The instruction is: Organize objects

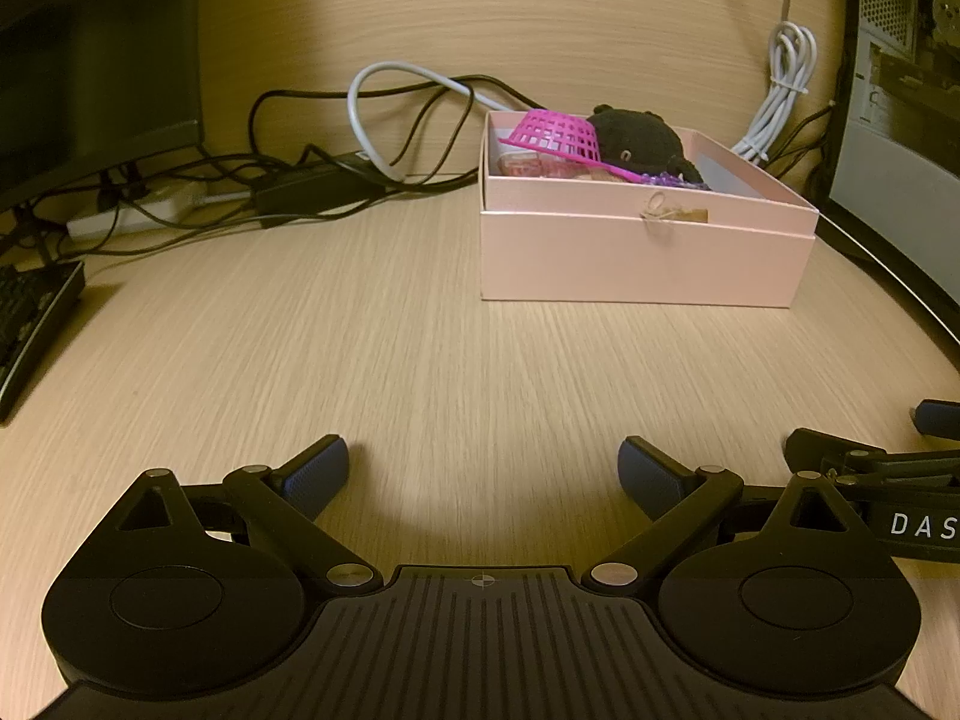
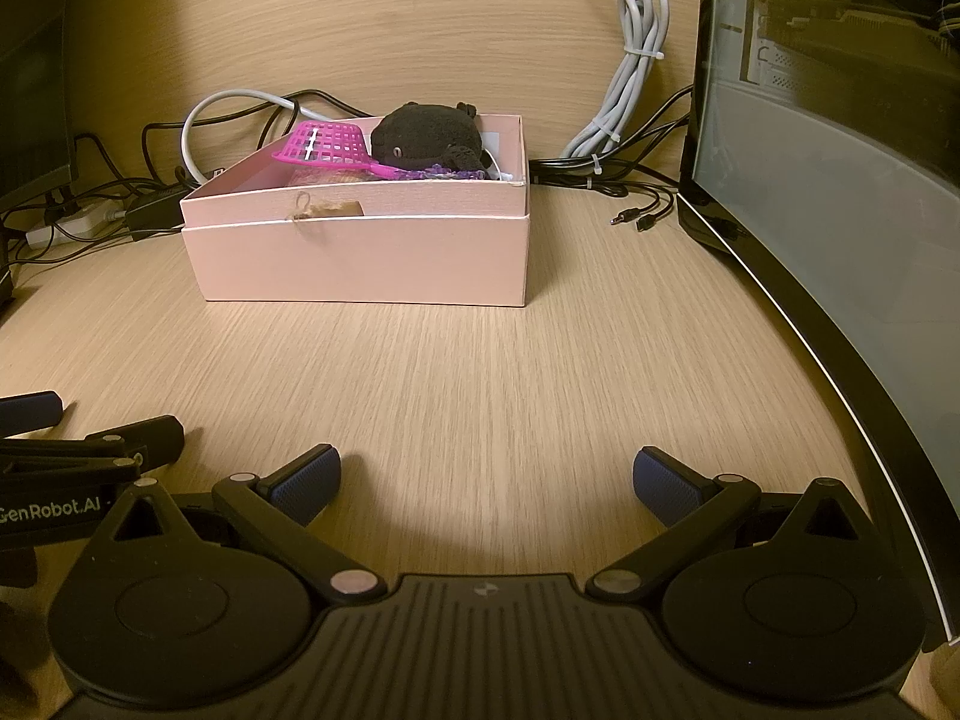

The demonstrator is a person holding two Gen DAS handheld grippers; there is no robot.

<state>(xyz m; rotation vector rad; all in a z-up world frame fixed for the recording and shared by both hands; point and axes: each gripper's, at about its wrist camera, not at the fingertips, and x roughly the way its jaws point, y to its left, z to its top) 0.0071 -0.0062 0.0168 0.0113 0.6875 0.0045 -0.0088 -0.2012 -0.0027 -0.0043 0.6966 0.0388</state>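
A pink box [image 1: 642,258] stands open on the wooden desk [image 1: 360,360]. In it lie a magenta mesh basket [image 1: 555,133], tipped over, a black plush toy [image 1: 642,135], a purple item [image 1: 672,180] and some reddish items [image 1: 528,167]. The right wrist view shows the same box [image 2: 360,264], basket [image 2: 327,143] and plush [image 2: 426,138]. My left gripper [image 1: 483,477] is open and empty, low over the desk, well short of the box. My right gripper [image 2: 487,483] is open and empty too, beside the left one.
Black and white cables [image 1: 372,138] and a power strip [image 1: 132,213] lie behind the box on the left. A keyboard [image 1: 30,324] sits at the far left. A bundled white cable [image 2: 630,90] and a computer case [image 2: 840,180] stand on the right.
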